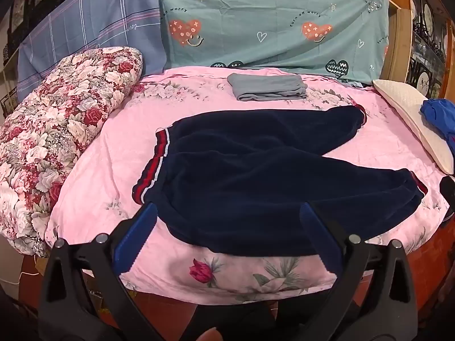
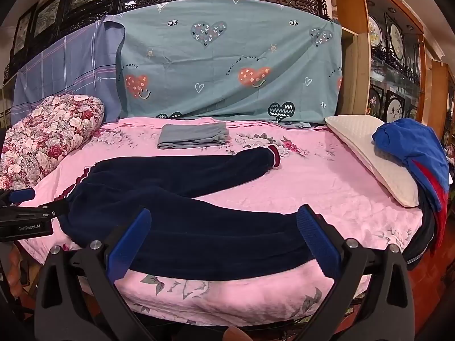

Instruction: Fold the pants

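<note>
Dark navy pants (image 1: 256,182) lie spread on the pink floral bed cover (image 1: 96,199), their red-and-white striped waistband (image 1: 153,164) at the left and the two legs splayed to the right. My left gripper (image 1: 227,213) hovers open over the near edge of the seat, nothing between its blue pads. In the right wrist view the same pants (image 2: 176,199) stretch across the bed. My right gripper (image 2: 221,224) stands open above the near leg, its pads apart from the cloth. The left gripper's body (image 2: 25,216) shows at that view's left edge, by the waistband.
A folded grey garment (image 1: 267,86) lies at the back of the bed. A rolled floral quilt (image 1: 57,130) lines the left side. A cream pillow (image 2: 369,156) with blue and red clothing (image 2: 418,153) piled on it lies at the right. Draped sheets (image 2: 227,65) cover the back.
</note>
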A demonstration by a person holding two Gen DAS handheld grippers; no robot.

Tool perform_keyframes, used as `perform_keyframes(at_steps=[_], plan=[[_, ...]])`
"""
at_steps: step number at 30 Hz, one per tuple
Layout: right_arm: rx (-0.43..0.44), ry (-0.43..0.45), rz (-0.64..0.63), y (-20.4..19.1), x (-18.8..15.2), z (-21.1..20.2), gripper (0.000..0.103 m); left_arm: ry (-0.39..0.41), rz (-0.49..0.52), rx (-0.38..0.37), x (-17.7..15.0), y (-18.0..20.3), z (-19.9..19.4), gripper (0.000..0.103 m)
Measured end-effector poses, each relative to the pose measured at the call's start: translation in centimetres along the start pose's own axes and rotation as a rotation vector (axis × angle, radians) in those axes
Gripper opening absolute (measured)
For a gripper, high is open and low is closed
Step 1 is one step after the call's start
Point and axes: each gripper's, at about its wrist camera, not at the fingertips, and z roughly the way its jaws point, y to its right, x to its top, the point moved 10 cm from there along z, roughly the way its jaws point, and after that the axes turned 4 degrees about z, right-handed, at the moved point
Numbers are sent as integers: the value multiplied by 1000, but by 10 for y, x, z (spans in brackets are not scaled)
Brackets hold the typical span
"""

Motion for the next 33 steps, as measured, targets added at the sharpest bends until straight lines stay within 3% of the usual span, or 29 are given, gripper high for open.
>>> perform_keyframes(at_steps=[11, 20, 33], plan=[[-10, 3, -6, -14, -5, 2, 102, -5, -20, 0, 2, -5, 2, 101], [-70, -13, -2, 5, -6, 10, 102, -3, -11, 5, 2, -6, 2, 101], [-76, -31, -4, 11, -9, 12, 102, -11, -16, 5, -2, -8, 5, 101]])
